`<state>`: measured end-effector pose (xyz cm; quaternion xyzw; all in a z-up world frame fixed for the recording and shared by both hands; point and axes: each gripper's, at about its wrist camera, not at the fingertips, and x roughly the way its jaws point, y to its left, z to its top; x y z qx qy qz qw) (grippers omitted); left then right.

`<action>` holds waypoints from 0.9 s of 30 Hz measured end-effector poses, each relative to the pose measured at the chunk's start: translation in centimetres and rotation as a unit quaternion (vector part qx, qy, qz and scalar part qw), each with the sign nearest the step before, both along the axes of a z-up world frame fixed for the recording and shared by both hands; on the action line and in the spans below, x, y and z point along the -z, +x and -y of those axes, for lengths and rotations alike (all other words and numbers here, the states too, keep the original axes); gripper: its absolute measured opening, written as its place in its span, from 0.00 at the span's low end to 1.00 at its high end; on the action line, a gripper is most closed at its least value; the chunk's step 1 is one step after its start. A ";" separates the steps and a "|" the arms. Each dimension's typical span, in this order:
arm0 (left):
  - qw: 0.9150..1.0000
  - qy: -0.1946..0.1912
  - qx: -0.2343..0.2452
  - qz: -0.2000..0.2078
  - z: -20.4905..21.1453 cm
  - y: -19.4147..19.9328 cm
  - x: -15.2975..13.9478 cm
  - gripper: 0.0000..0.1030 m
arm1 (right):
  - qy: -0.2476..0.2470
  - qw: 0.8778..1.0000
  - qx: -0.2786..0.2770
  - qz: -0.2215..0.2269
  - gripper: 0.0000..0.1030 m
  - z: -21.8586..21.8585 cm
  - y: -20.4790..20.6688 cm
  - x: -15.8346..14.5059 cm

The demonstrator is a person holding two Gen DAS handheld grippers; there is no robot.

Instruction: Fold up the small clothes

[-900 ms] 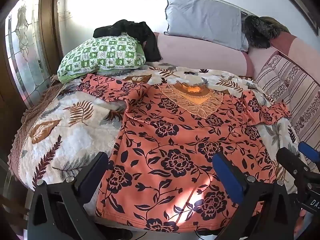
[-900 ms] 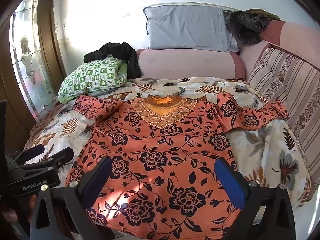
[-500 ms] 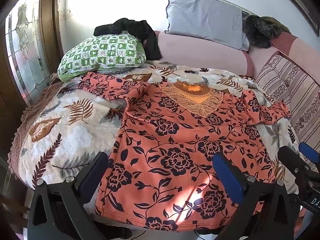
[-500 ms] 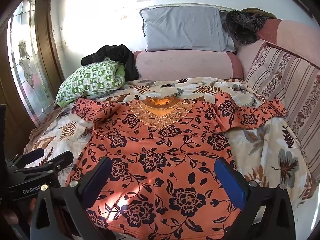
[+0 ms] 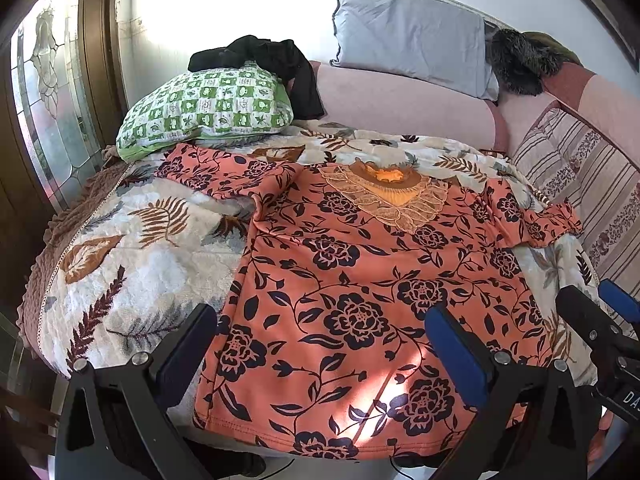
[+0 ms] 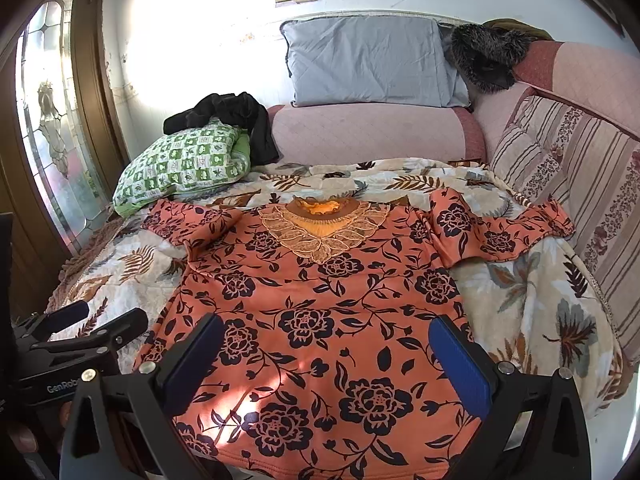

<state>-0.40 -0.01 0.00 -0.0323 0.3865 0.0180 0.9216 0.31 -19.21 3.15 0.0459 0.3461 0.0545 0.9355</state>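
Orange floral-print knit top (image 5: 360, 300) spread flat, front up, on leaf-patterned bed quilt (image 5: 132, 256), hem just beyond both jaws, ready for folding. Left gripper (image 5: 320, 344) and right gripper (image 6: 324, 352): jaws fully apart, empty, hovering short of the hem.

At the lower left of the right wrist view, the left gripper (image 6: 84, 324) carries white lettering "GenRob", cut off by a finger of the right one. At the lower right edge of the left wrist view, the right gripper (image 5: 596, 300) shows "DA", the rest out of frame.
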 end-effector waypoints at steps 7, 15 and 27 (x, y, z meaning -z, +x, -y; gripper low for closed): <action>1.000 -0.001 -0.005 -0.001 -0.4 0.0 0.1 1.00 | 0.000 1.000 -0.004 0.000 1.00 -0.3 0.2 0.2; 1.000 -0.003 -0.007 -0.002 -0.8 -0.1 0.0 1.00 | -0.001 1.000 -0.010 0.001 1.00 -0.8 0.4 0.2; 1.000 0.002 -0.002 0.000 -0.3 -0.1 -0.3 1.00 | -0.006 1.000 -0.009 0.008 1.00 -0.6 0.4 -0.4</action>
